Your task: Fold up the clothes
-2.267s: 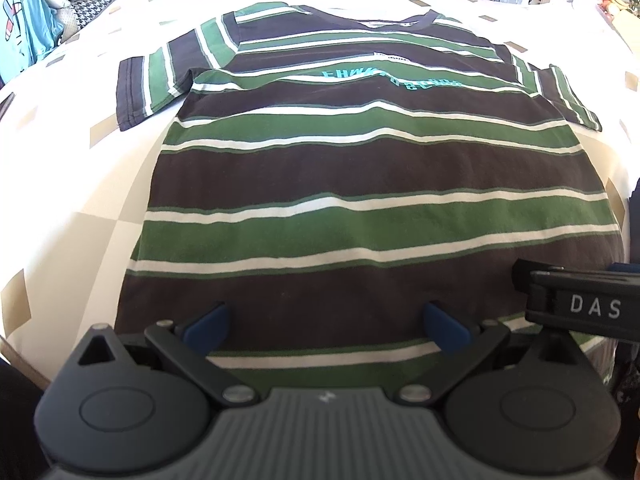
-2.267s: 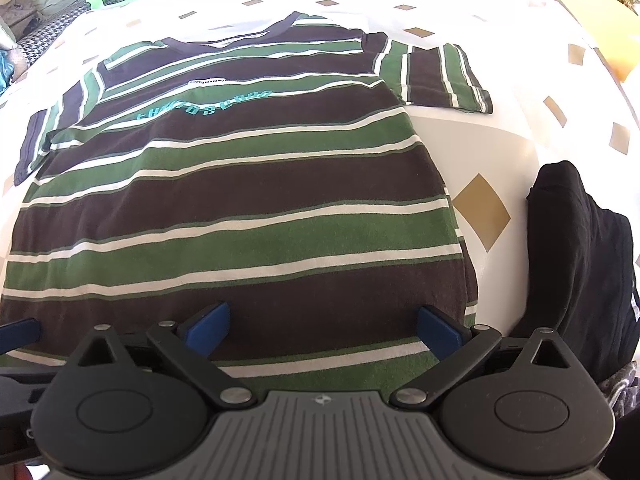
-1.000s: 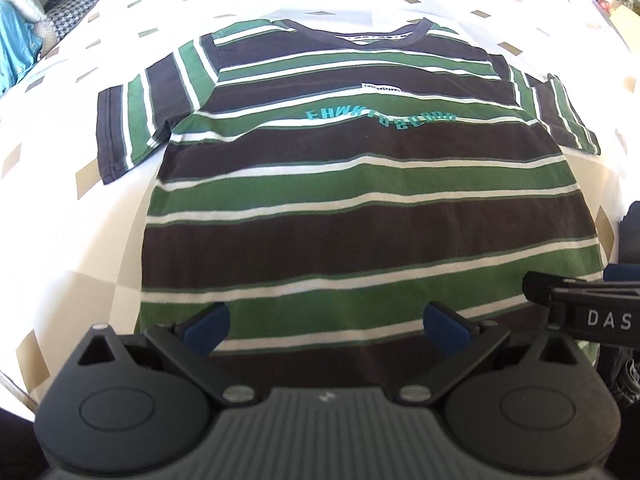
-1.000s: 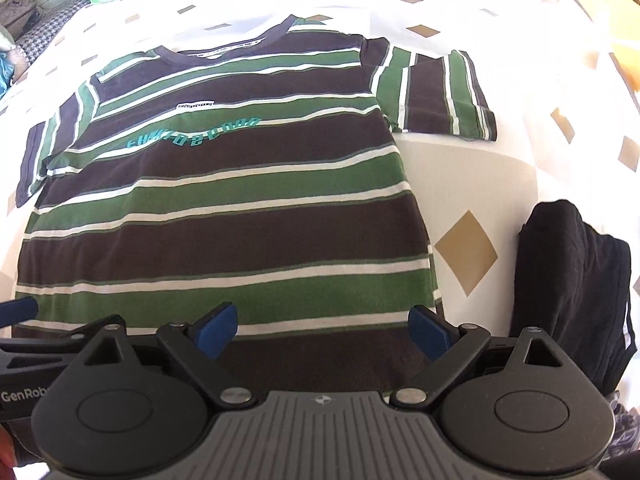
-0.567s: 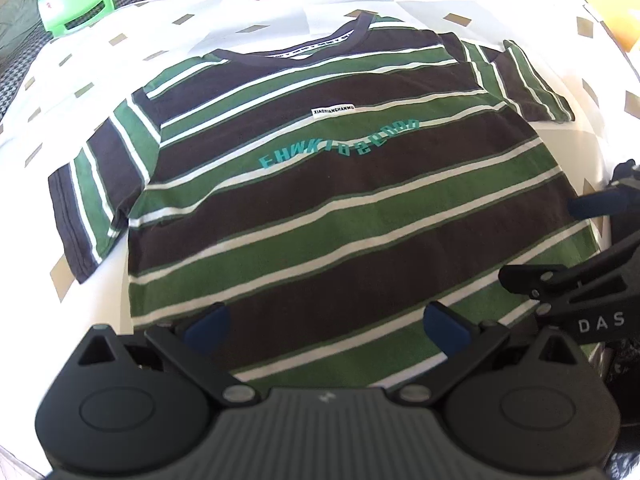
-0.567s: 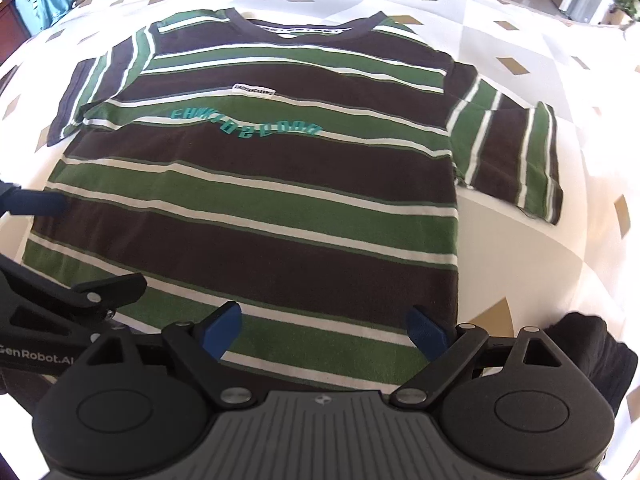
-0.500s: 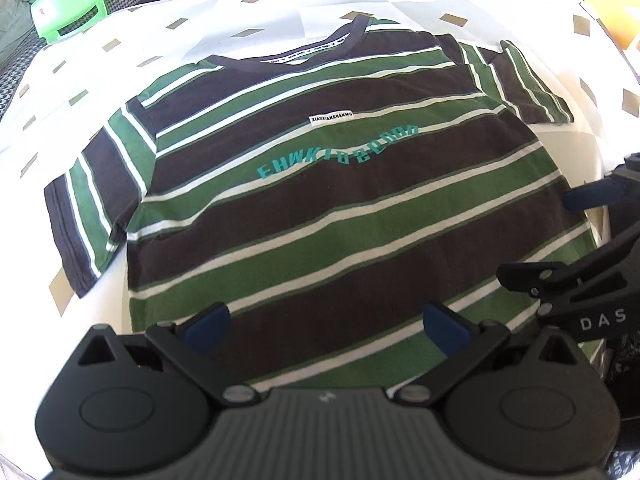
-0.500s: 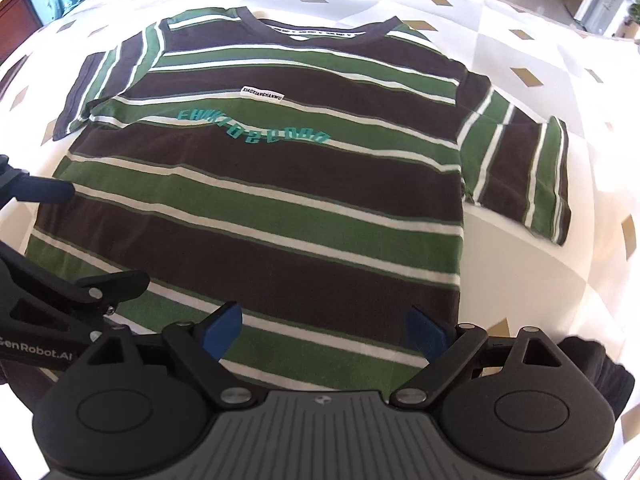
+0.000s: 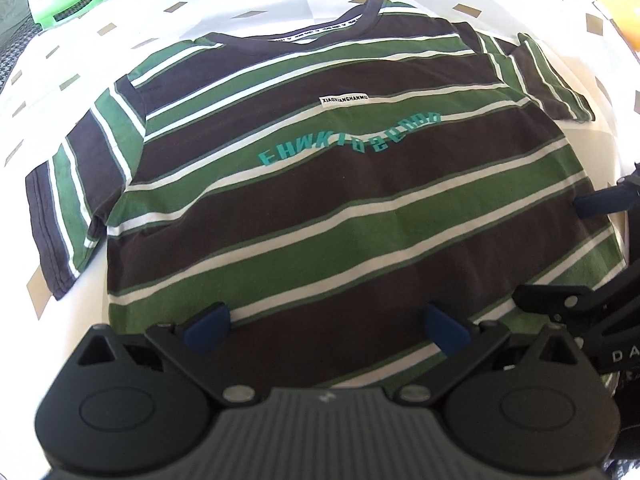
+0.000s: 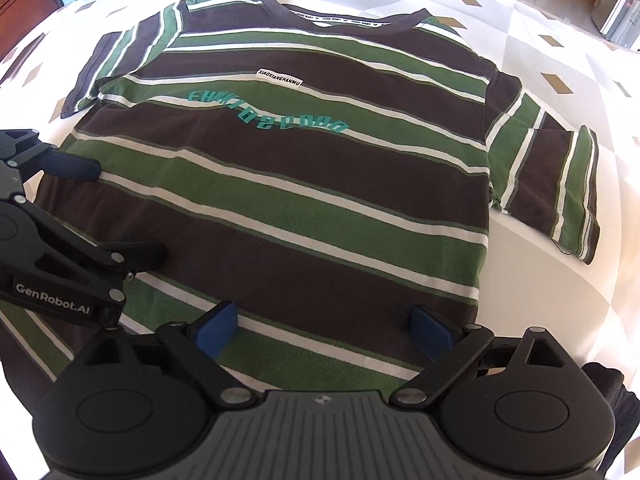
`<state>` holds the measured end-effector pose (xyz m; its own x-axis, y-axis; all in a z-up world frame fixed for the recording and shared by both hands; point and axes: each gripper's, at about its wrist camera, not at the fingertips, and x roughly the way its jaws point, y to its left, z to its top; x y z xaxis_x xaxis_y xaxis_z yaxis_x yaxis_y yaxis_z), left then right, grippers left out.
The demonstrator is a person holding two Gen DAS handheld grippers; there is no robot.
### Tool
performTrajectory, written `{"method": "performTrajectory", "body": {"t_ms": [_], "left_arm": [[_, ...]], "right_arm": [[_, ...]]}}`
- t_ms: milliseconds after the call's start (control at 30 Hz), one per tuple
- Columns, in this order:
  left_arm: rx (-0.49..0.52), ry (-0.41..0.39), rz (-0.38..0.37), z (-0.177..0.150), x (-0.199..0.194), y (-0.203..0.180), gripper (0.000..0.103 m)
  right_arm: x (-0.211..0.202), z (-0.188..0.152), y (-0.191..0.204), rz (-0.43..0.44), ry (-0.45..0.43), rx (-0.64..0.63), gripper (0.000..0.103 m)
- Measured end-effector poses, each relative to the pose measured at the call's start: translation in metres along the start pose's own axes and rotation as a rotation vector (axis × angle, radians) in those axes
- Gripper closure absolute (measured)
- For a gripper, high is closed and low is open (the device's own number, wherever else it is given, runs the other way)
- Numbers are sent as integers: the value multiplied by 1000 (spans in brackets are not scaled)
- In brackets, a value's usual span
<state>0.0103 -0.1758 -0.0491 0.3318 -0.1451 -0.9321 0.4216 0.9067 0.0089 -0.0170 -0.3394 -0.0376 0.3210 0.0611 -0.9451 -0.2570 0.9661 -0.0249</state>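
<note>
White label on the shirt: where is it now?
The label sits on the chest of the shirt, just below the collar and just above the teal lettering, in both wrist views.

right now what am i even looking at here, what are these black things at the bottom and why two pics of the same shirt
Each picture comes from a camera on a hand-held gripper, looking forward along its two blue-tipped fingers. A person holds one in each hand. The left gripper and the right gripper are both open and hold nothing. The two views overlap, so each also catches the other gripper at its edge. A green, brown and white striped T-shirt lies spread flat, front up, on a white cloth with tan diamonds, not yet folded.
</note>
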Motion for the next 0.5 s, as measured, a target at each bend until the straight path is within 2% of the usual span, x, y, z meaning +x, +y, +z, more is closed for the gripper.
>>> {"method": "performTrajectory", "body": {"t_ms": [267, 500], "left_arm": [[-54, 0, 20, -2, -1, 12, 0], [-97, 5, 36, -5, -1, 24, 0]], "right_arm": [[-2, -2, -2, -2, 13, 20, 8], [-4, -12, -2, -23, -28, 29, 8]]}}
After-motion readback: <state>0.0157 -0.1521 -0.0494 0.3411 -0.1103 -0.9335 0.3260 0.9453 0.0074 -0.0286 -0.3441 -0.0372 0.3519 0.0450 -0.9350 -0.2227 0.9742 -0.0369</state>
